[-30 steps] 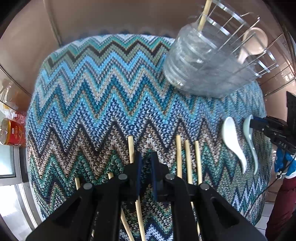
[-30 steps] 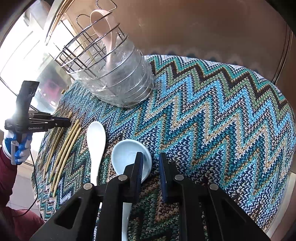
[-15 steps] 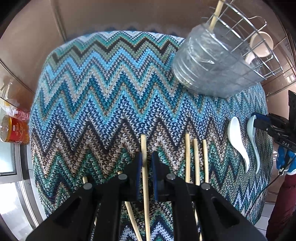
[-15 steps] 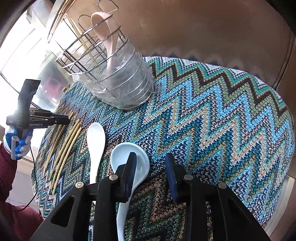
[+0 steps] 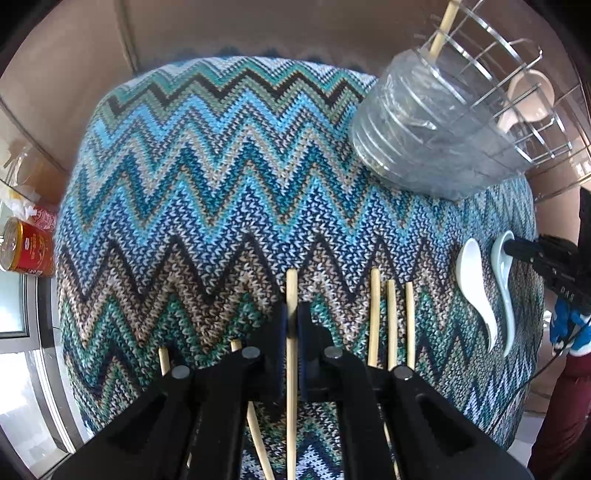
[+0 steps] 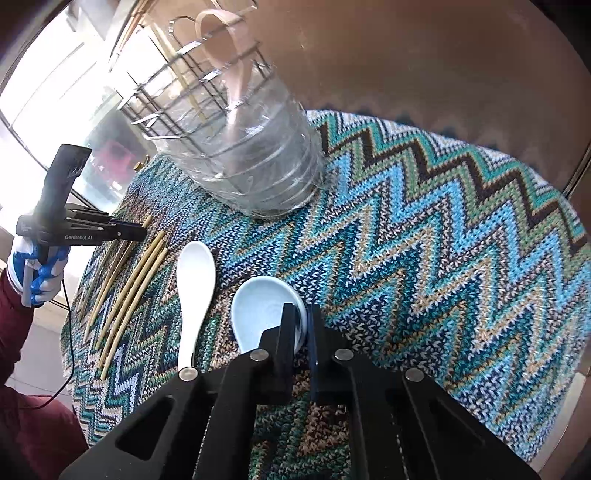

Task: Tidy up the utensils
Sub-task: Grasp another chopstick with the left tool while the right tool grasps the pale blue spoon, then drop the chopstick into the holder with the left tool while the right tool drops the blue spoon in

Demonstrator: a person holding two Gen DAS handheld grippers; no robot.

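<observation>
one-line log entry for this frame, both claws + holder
left claw: shut on chopstick | right claw: shut on pale blue spoon | holder: one chopstick, pink spoon

Round table [image 5: 221,177] covered by a zigzag knit cloth [image 6: 443,236] in blues, teals, tan and black. Behind it, a plain brown wall [image 5: 258,26] with thin metal trim strips. Bright daylight enters through glazing [image 6: 48,85] at the left of the right wrist view, overexposed; a red can [image 5: 29,251] stands on a ledge beside the table.
</observation>
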